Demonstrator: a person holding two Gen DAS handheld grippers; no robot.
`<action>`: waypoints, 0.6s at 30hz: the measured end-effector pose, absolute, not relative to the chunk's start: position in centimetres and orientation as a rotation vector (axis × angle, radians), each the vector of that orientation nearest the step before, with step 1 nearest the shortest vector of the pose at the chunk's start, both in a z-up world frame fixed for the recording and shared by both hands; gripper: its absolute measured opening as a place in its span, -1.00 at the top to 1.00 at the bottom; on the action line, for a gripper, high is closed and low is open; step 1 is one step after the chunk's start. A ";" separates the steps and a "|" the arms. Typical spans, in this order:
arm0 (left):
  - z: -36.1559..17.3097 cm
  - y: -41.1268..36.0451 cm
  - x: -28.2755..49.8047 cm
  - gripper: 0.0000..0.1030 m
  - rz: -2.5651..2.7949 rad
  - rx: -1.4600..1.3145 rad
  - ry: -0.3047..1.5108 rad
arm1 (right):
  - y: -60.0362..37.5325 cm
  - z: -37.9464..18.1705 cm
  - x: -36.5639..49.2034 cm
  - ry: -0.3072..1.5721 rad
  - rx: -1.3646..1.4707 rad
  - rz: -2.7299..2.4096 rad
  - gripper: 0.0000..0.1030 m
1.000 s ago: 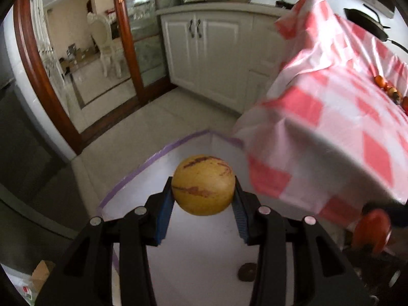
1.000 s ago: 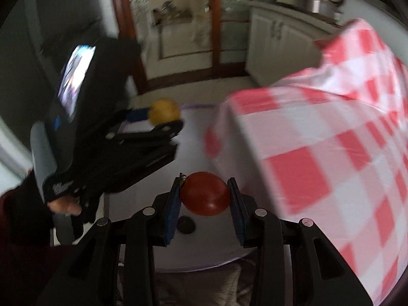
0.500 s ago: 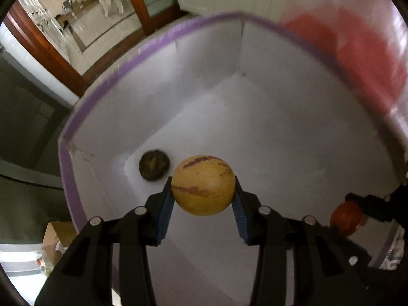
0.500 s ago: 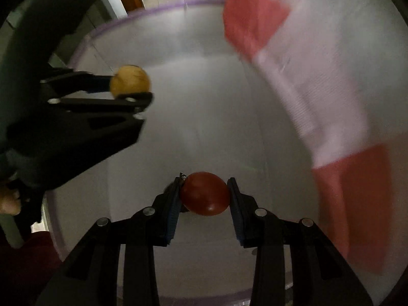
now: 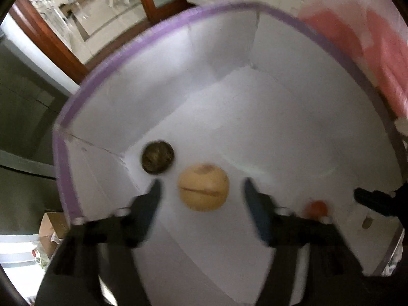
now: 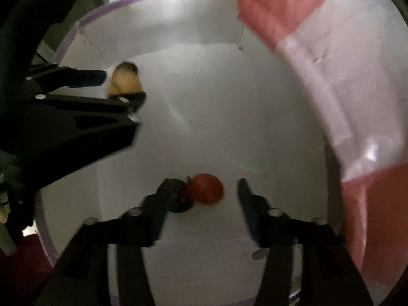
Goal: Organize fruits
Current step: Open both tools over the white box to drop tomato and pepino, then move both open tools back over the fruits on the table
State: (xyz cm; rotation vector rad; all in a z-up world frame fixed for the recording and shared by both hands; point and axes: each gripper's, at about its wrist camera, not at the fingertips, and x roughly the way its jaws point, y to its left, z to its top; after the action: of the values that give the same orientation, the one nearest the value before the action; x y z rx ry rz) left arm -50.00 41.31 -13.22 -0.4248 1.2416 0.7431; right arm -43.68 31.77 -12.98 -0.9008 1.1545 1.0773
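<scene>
Both grippers point down into a white box with a purple rim [image 5: 122, 58]. My left gripper [image 5: 201, 191] has its jaws opening; the yellow streaked fruit [image 5: 203, 190] sits between the blue pads with gaps on both sides, free of them. My right gripper [image 6: 204, 191] also has its jaws opening; the red tomato [image 6: 207, 188] lies between its fingers, near the left one, clear of the right pad. The left gripper [image 6: 114, 84] and yellow fruit [image 6: 125, 80] show at upper left in the right wrist view. A blurred tomato [image 5: 317, 207] shows in the left wrist view.
A dark round fruit [image 5: 157, 160] rests on the box floor by the left wall; part of it [image 6: 182, 204] shows under the right gripper's left finger. A red-and-white checked cloth [image 6: 318, 51] hangs over the box's right side. A wooden door frame [image 5: 51, 40] stands beyond.
Both grippers were shut on their fruit; now both sets of jaws have spread and the yellow fruit and tomato sit loose between them, lower in the box.
</scene>
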 end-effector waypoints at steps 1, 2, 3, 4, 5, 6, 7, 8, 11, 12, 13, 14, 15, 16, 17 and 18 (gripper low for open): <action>-12.9 41.3 -50.1 -0.53 0.753 -0.414 1.229 | 31.6 -12.6 -43.7 1.150 -0.889 1.082 -0.12; -12.5 41.5 -50.1 -0.53 0.760 -0.408 1.217 | 31.5 -12.2 -43.7 1.142 -0.877 1.092 -0.13; -11.8 41.7 -50.3 -0.53 0.765 -0.411 1.202 | 31.3 -11.8 -43.8 1.132 -0.868 1.101 -0.14; -11.4 41.9 -50.4 -0.53 0.768 -0.418 1.186 | 31.3 -11.3 -44.0 1.122 -0.859 1.112 -0.17; -10.8 42.2 -50.6 -0.56 0.774 -0.426 1.164 | 31.0 -10.6 -44.3 1.107 -0.850 1.127 -0.22; -10.1 42.4 -50.8 -0.59 0.783 -0.430 1.140 | 30.9 -10.1 -44.6 1.093 -0.842 1.142 -0.25; -8.9 42.6 -51.1 -0.61 0.803 -0.430 1.101 | 30.7 -9.4 -44.9 1.077 -0.833 1.157 -0.32; -8.0 42.7 -51.3 -0.63 0.817 -0.428 1.070 | 30.5 -8.5 -45.2 1.053 -0.824 1.175 -0.35; -4.9 43.0 -52.0 -0.71 0.852 -0.422 0.964 | 29.8 -5.8 -46.2 0.967 -0.809 1.204 -0.39; -3.6 43.0 -52.3 -0.74 0.870 -0.416 0.920 | 29.5 -4.8 -46.5 0.934 -0.802 1.210 -0.41; -2.6 43.2 -52.1 -0.81 0.885 -0.407 0.889 | 29.2 -3.8 -46.8 0.902 -0.794 1.213 -0.43; -1.9 43.3 -52.0 -0.83 0.895 -0.398 0.869 | 28.7 -2.6 -47.0 0.856 -0.781 1.210 -0.44; -0.8 43.1 -51.9 -0.83 0.905 -0.382 0.843 | 28.4 -1.7 -47.1 0.826 -0.771 1.205 -0.44; -0.1 43.0 -51.7 -0.84 0.908 -0.372 0.826 | 28.0 -0.9 -47.0 0.799 -0.758 1.198 -0.44; 0.6 42.9 -51.6 -0.84 0.908 -0.364 0.812 | 27.5 0.1 -46.9 0.773 -0.736 1.189 -0.45; 1.4 42.6 -51.4 -0.84 0.907 -0.356 0.795 | 27.1 1.0 -46.7 0.754 -0.714 1.179 -0.45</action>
State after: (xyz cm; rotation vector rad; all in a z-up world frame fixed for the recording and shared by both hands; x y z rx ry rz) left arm -51.37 42.58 1.43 -0.3563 0.7950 0.9065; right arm -46.71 27.13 0.98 -0.7138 0.7544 1.1790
